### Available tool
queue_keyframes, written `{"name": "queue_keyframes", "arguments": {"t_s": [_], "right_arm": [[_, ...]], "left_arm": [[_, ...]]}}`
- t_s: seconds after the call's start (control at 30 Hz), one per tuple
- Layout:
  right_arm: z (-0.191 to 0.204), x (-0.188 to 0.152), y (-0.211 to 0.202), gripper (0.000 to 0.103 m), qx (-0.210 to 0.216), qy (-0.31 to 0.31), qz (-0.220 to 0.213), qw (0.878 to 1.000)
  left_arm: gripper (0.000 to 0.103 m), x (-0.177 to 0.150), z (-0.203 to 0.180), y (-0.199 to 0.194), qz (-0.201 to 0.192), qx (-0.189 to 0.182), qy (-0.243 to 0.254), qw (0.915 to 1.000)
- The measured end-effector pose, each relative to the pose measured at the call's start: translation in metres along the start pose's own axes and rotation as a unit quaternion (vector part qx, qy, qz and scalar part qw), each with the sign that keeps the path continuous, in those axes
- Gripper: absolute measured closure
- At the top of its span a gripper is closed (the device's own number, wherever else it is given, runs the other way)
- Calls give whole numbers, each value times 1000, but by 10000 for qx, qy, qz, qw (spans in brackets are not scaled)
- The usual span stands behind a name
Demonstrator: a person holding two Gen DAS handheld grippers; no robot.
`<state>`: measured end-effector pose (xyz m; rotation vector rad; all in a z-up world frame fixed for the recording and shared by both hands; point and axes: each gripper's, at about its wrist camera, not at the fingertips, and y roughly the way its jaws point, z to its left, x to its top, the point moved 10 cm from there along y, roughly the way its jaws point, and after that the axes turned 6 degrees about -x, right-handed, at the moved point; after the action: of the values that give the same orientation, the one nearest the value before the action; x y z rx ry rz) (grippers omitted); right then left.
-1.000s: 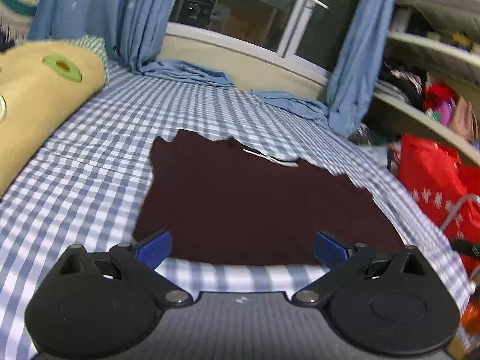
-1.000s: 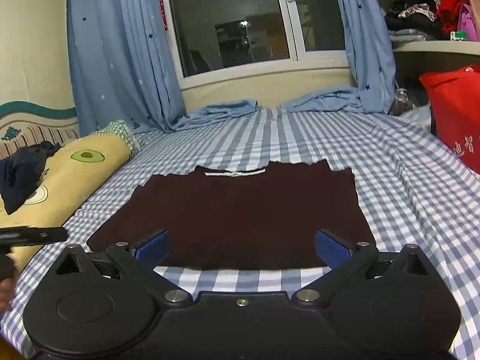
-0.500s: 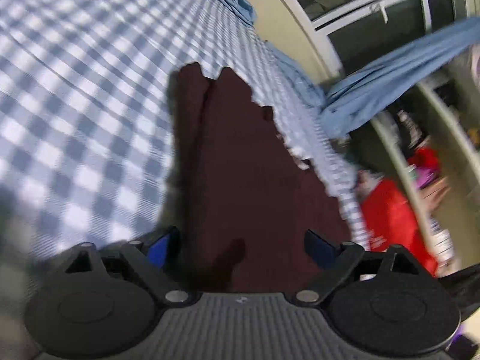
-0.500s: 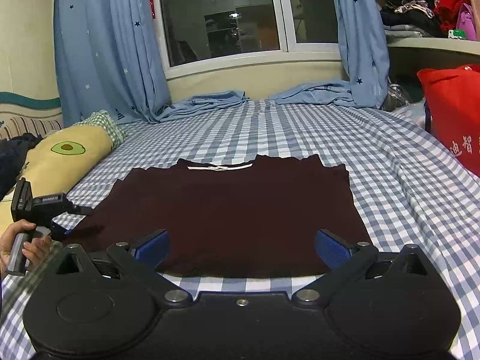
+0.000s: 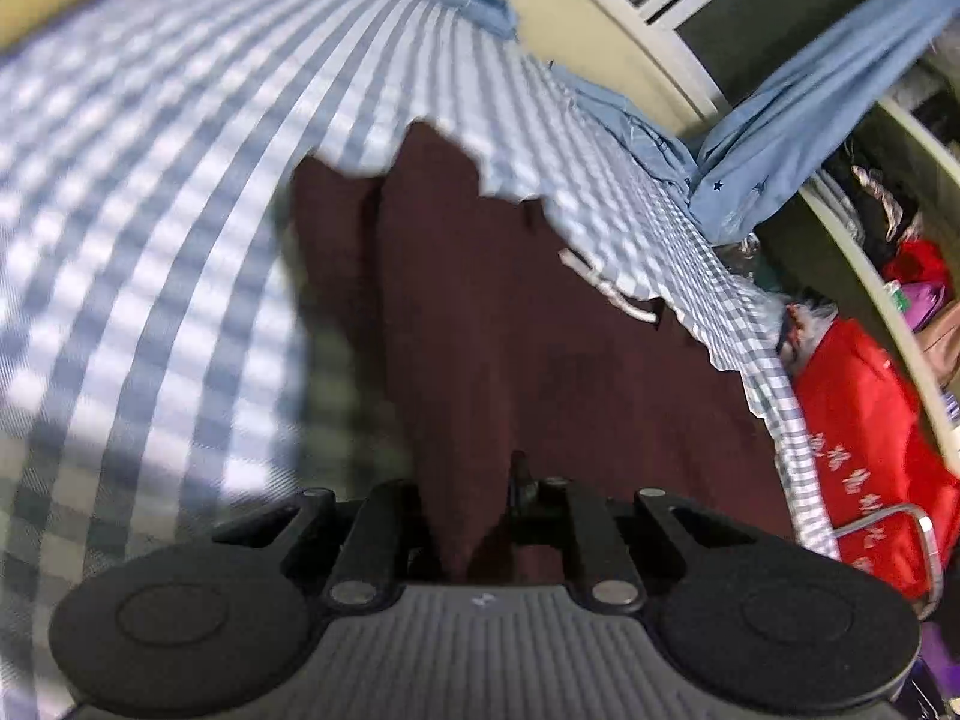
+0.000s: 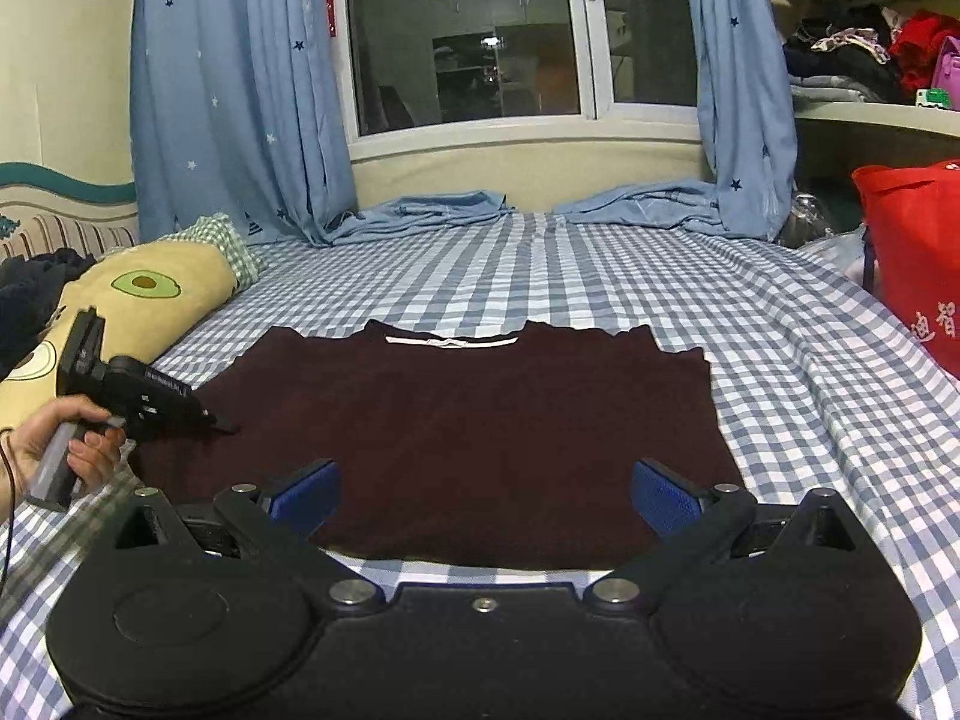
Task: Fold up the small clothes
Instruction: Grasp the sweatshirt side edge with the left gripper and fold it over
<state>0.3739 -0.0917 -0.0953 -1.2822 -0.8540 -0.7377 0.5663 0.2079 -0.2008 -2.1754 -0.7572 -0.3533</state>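
Flat on the bed [image 6: 780, 324] lies the shirt [image 6: 480, 414], collar toward the window. Left gripper [image 5: 474, 516] is clamped on its left sleeve edge, likely to fold it inward. Right gripper [image 6: 483, 495] hovers spread wide over the near hem, touching nothing.

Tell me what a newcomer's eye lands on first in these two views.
First, the dark maroon shirt spread flat on the blue checked bedsheet, neckline toward the window. Next, the left gripper at the shirt's left edge, jaws closed on a pinch of the fabric, while the right gripper hangs open over the near hem. A bright red bag stands off the bed's right side.
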Motion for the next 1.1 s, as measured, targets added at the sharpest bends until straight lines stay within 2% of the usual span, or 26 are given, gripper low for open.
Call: {"name": "queue_keyframes", "arguments": {"t_s": [0.13, 0.27, 0.33, 0.43, 0.5, 0.57, 0.7, 0.77, 0.8, 0.83, 0.87, 0.9, 0.93, 0.97, 1.0, 1.1], "right_arm": [[-22, -7, -11, 1, 102, 318, -25, 9994], [-54, -18, -28, 1, 104, 597, -118, 9981], [-74, -24, -35, 1, 66, 775, -130, 9969], [-104, -32, -49, 1, 27, 1075, -214, 9940], [-122, -37, -59, 1, -20, 1237, -269, 9920], [-142, -45, -71, 1, -91, 1369, -298, 9901], [-179, -66, -90, 1, -319, 1680, -256, 9849], [-196, -76, -98, 1, -370, 1885, -215, 9811], [-203, -80, -100, 0, -400, 1957, -195, 9797], [-210, -84, -104, 0, -447, 2027, -194, 9780], [-216, -88, -108, 0, -488, 2069, -202, 9769], [-221, -91, -109, 0, -516, 2088, -191, 9764], [-225, -94, -110, 0, -546, 2107, -159, 9759], [-227, -97, -110, 0, -560, 2120, -121, 9756], [-229, -98, -108, 0, -552, 2123, -79, 9756], [-223, -96, -104, 0, -449, 1935, 39, 9801]], "left_arm": [[89, 22, -70, -12, -299, 255, 519, 9979], [89, 44, -178, -3, -433, 353, 1280, 9902], [89, 43, -235, 21, -290, 574, 1796, 9816], [89, 28, -303, 80, 30, 903, 2486, 9644], [89, 0, -343, 134, 339, 1184, 2931, 9481], [89, -37, -368, 184, 645, 1373, 3316, 9311], [88, -122, -369, 263, 1414, 1722, 3429, 9126], [87, -145, -352, 273, 1369, 2005, 3715, 8961], [86, -151, -346, 273, 1292, 2090, 3838, 8901], [85, -153, -346, 273, 1220, 2129, 3876, 8886], [82, -153, -348, 269, 1177, 2172, 3909, 8867], [71, -152, -351, 266, 1163, 2214, 3965, 8833], [49, -149, -357, 259, 1081, 2221, 4099, 8780], [38, -145, -367, 249, 898, 2157, 4248, 8746], [25, -137, -381, 240, 664, 1999, 4313, 8773], [14, -113, -421, 192, 266, 1172, 4125, 9030]]}}
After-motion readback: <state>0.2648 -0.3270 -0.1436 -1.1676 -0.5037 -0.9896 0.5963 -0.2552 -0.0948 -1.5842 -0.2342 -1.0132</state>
